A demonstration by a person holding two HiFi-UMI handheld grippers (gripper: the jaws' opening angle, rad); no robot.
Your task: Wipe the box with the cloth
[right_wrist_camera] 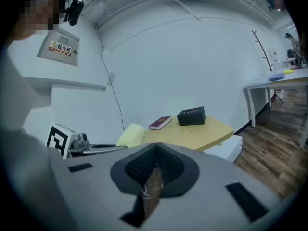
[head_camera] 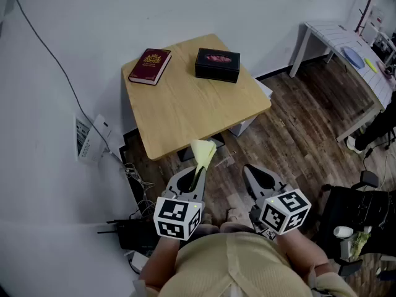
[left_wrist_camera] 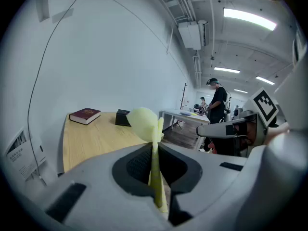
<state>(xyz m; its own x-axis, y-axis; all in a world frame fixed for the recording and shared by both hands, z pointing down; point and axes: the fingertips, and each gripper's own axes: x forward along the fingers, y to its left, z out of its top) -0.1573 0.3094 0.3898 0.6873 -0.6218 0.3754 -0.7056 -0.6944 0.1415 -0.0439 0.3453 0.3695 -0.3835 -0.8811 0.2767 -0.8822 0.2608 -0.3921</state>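
Both the left gripper (head_camera: 197, 173) and the right gripper (head_camera: 257, 177) hang short of the light wooden tabletop (head_camera: 185, 113) in the head view, with the black rectangular box (head_camera: 217, 65) near its far edge. In the left gripper view the jaws pinch a pale yellow cloth (left_wrist_camera: 144, 121). In the right gripper view the jaws are closed on nothing, so this looks like the approach, and the next move is to carry the cloth forward onto the box.

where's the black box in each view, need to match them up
Head view: box upper centre, at the far side of the table.
Left gripper view: box left of centre, just left of the cloth.
Right gripper view: box right of centre.
Shared landmark: the red book lies left of the box in all three.
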